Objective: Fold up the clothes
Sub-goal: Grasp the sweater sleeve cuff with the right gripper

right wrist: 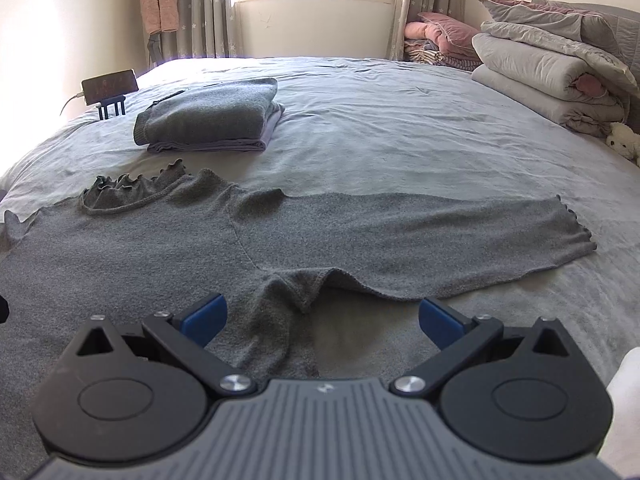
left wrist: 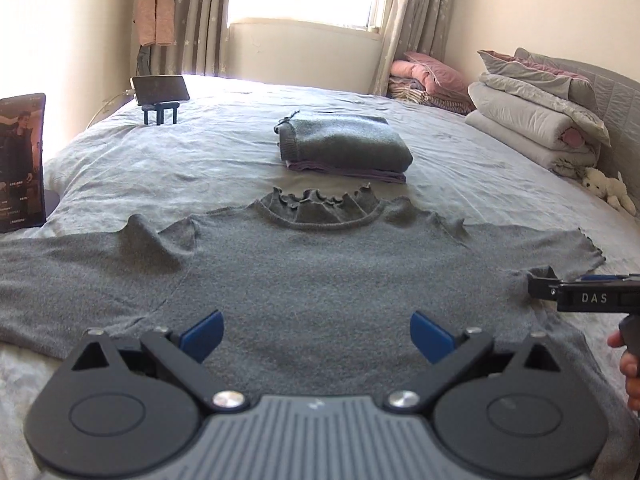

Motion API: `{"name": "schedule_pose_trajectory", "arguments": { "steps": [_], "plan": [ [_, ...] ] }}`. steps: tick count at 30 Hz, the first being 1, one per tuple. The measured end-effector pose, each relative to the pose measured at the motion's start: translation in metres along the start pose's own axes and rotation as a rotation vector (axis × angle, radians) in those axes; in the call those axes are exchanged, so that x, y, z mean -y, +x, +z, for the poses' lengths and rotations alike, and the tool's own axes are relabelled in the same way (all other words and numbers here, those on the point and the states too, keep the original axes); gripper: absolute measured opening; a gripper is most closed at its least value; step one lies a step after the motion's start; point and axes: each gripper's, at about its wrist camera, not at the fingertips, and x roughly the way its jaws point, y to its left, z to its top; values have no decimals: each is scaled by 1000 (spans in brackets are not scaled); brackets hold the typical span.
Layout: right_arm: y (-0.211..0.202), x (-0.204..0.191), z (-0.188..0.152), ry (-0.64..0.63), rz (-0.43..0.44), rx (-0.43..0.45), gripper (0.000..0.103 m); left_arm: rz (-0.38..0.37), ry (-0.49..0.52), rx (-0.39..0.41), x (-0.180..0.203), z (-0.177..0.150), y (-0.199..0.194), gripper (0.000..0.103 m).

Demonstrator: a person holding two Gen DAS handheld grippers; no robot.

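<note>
Bedroom daylight is falling across the bed [right wrist: 400, 128], where a grey sweater [left wrist: 304, 272] is lying flat, sleeves stretching towards the side edges. Both the left gripper [left wrist: 316, 336] and right gripper [right wrist: 320, 320] are hovering spread and empty; the right sleeve [right wrist: 440, 228] is lying nearer the right one.

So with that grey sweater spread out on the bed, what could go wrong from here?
1. The grey sweater has bumps at both shoulders and a bunched underarm; folding now may trap creases.
2. Both the left gripper and the right gripper are open and empty; a shallow pinch might also catch the bedsheet.
</note>
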Motion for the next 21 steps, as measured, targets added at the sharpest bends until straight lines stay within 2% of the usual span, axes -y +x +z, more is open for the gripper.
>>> {"name": "schedule_pose_trajectory", "arguments": {
  "steps": [4,7,10,16,19,21],
  "plan": [
    [7,12,0,56,-30,-17,103,87,12,4,-3,-8,5,100],
    [12,22,-1,106,-45,-34,103,90,-50,-47,-15,-12,9,100],
    [14,33,-2,159,-58,-42,103,95,-83,-52,-21,-15,9,100],
    [16,58,-4,295,-49,-44,103,108,-61,-33,-18,-16,5,100],
    [18,69,-2,340,-67,-25,103,103,-70,-32,-20,-16,3,100],
    [24,82,1,416,-72,-16,103,102,-85,-32,-22,-16,3,100]
  ]
}}
